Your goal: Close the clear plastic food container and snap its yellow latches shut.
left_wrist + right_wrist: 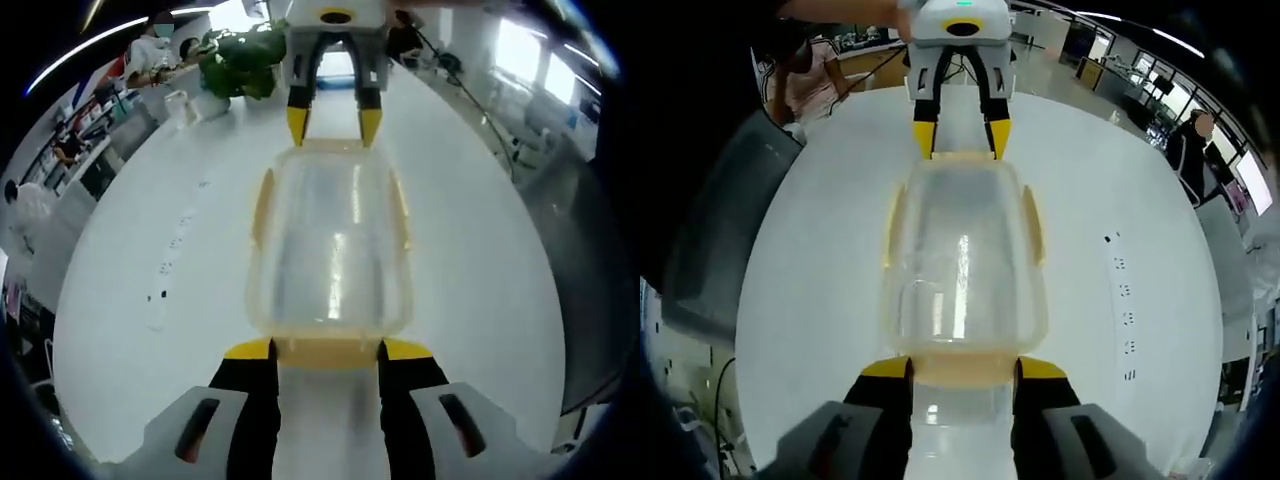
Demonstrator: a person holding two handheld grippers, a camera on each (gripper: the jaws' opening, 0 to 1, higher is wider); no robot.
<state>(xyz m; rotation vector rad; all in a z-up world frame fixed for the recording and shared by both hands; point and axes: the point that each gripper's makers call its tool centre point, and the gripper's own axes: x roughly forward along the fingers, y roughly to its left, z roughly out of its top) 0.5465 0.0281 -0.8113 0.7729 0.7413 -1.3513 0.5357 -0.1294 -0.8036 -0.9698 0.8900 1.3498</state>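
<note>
The clear plastic container [330, 250] lies lengthwise on the white table [470, 260] with its lid resting on top. Yellow latches [263, 205] stand out along its long sides, and another yellow latch [328, 352] is at its near end. My left gripper [328, 350] is open at that near end, one yellow tip at each corner. My right gripper [334, 125] is open at the far end. In the right gripper view the container [962, 260] lies the same way, with my right gripper [962, 368] at its near latch [962, 370] and my left gripper [961, 138] at the far end.
A potted plant [240, 60] and white cups [180, 100] stand at the table's far edge. Small dark marks [1123, 290] dot the tabletop beside the container. People sit or stand at desks [1195, 130] beyond the table. The table's edge curves close on both sides.
</note>
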